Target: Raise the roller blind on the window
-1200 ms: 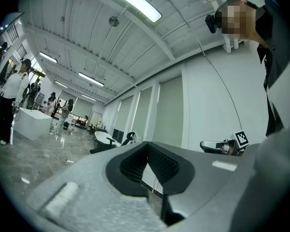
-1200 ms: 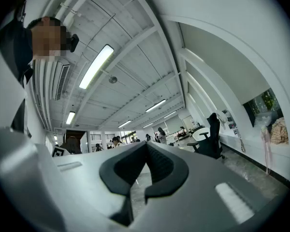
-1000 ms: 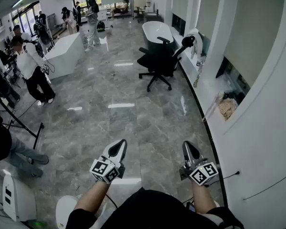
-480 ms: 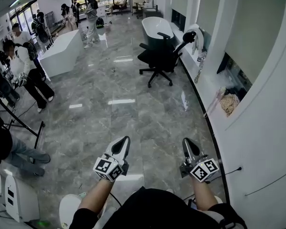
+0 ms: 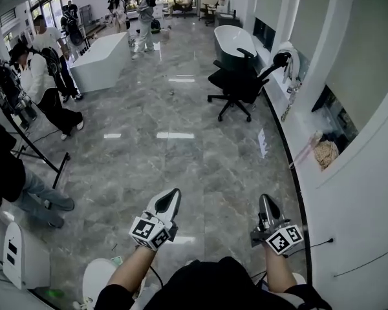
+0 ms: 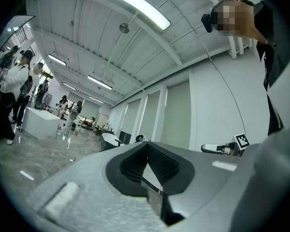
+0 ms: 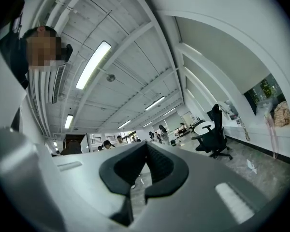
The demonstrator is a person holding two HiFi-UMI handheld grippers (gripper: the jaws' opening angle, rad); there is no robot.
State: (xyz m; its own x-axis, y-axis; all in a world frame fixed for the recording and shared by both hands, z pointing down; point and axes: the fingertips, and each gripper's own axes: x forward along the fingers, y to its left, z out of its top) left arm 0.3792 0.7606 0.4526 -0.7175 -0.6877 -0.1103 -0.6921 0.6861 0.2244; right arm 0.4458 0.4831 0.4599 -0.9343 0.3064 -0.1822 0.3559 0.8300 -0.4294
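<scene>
Jaws closed and empty on the left gripper (image 5: 172,197) and right gripper (image 5: 267,203); the roller blind (image 5: 368,50) hangs ahead-right, nearer the right.

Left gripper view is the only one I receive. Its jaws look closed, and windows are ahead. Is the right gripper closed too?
Observer: Yes, the right gripper is shut, with nothing between its jaws.
Operator: How low does the nearest blind hang?
Observer: The blind covers most of its window; only a dark strip is open at the bottom.
Operator: Is anything on the sill?
Observer: A bag lies on the sill in front of that window.
</scene>
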